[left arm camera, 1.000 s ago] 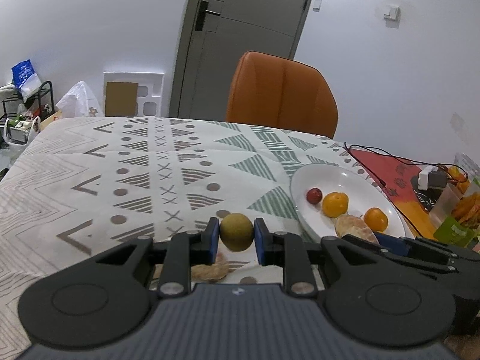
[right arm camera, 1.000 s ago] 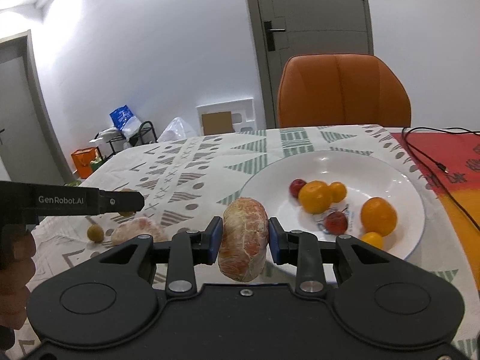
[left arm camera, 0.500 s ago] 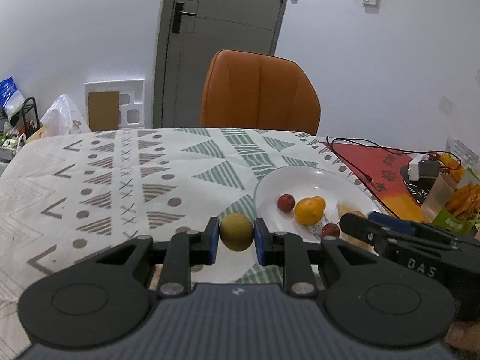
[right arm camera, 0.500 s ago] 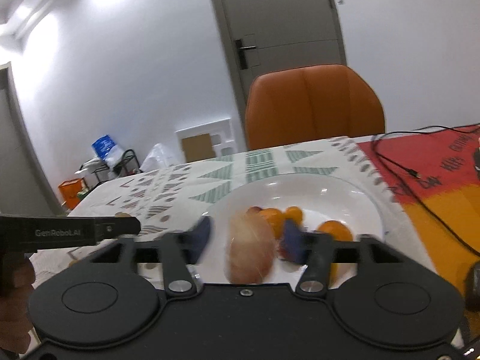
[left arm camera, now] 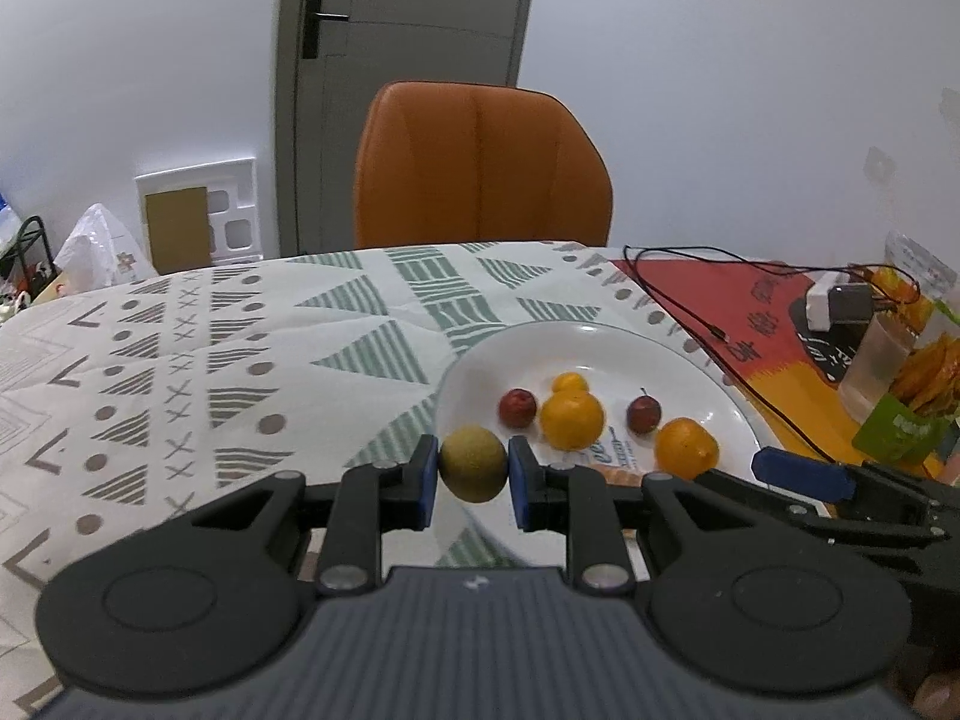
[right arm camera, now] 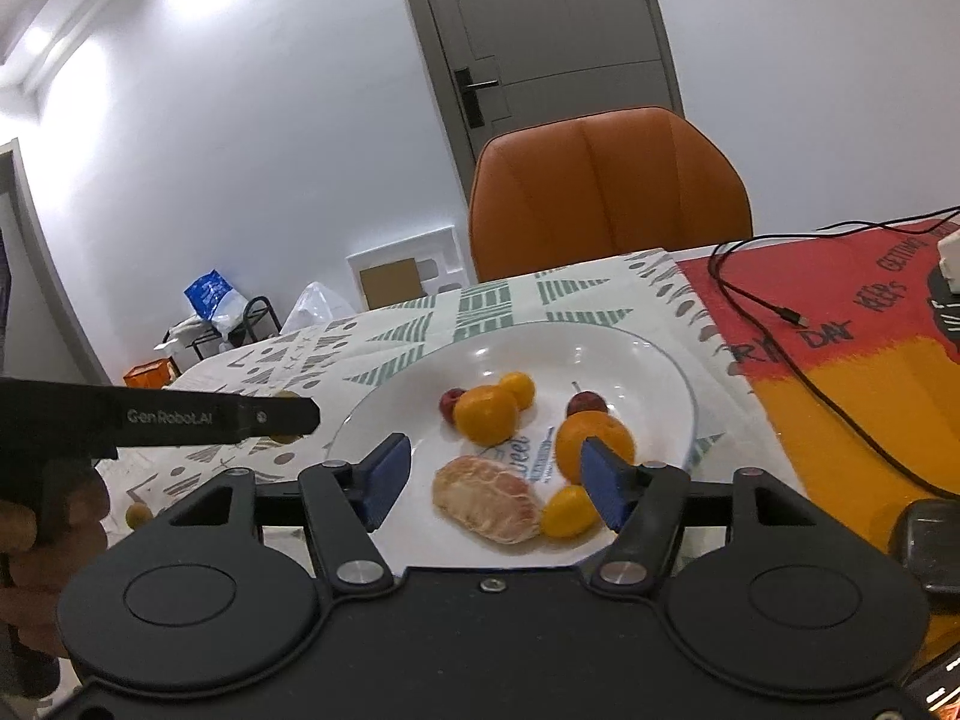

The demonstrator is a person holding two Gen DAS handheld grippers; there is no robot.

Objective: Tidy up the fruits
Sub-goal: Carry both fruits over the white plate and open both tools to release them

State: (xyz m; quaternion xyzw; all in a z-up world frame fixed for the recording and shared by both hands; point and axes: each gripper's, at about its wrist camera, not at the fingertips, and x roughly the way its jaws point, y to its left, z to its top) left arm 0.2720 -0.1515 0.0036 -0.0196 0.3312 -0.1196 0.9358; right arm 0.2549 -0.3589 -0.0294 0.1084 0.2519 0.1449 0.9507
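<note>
A white plate (right arm camera: 630, 360) holds several oranges (right arm camera: 485, 414), two small red fruits (right arm camera: 585, 402) and a peeled citrus piece (right arm camera: 486, 498). My right gripper (right arm camera: 495, 480) is open just above the plate's near side, with the peeled piece lying between and below its blue pads. My left gripper (left arm camera: 473, 468) is shut on a round green-brown fruit (left arm camera: 473, 463) at the left rim of the plate (left arm camera: 630, 348). The right wrist view shows the left gripper (right arm camera: 297, 417) at the left, beside the plate.
An orange chair (left arm camera: 480, 168) stands behind the patterned tablecloth (left arm camera: 240, 348). A red-and-yellow mat (right arm camera: 852, 372) with a black cable (right arm camera: 774, 312) lies right of the plate. A small green fruit (right arm camera: 138, 515) lies on the cloth at the left. A dark device (right arm camera: 927, 546) is at the right.
My right gripper opened and let the peeled citrus piece down onto the plate. My left gripper carried the green-brown fruit rightwards to the plate's rim.
</note>
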